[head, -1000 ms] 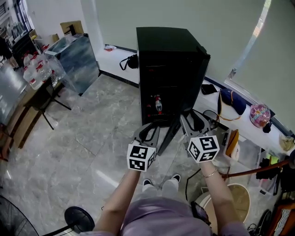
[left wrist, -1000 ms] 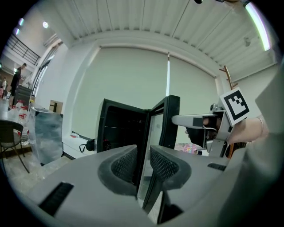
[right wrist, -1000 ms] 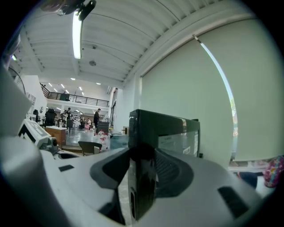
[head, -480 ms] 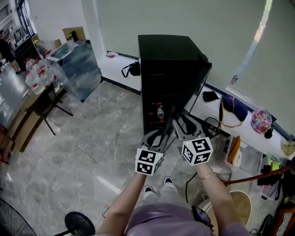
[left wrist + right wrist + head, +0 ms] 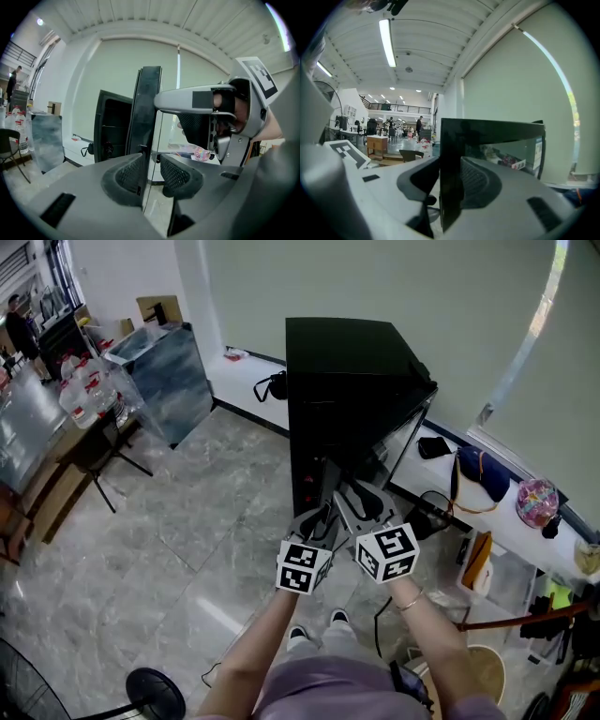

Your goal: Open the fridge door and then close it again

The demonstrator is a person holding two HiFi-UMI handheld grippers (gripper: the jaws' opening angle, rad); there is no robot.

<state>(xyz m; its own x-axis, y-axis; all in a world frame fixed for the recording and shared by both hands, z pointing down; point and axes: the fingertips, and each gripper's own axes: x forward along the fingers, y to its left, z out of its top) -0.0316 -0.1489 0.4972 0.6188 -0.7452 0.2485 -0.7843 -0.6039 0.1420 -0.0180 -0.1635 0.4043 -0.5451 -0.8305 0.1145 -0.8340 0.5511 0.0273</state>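
Head view: black fridge (image 5: pixel 352 362) at centre, fridge door (image 5: pixel 398 432) ajar, free edge swung toward person. At that edge, left gripper (image 5: pixel 319 512) and right gripper (image 5: pixel 349 491) side by side, marker cubes up, above grey stone floor (image 5: pixel 187 521).

Left gripper view: door edge upright between jaws. Near pad against it, sliver of gap at other pad. Jaws just been opening, not clamping.

Right gripper view: door's dark edge between jaws, both pads pressed on it. Jaws just been closing
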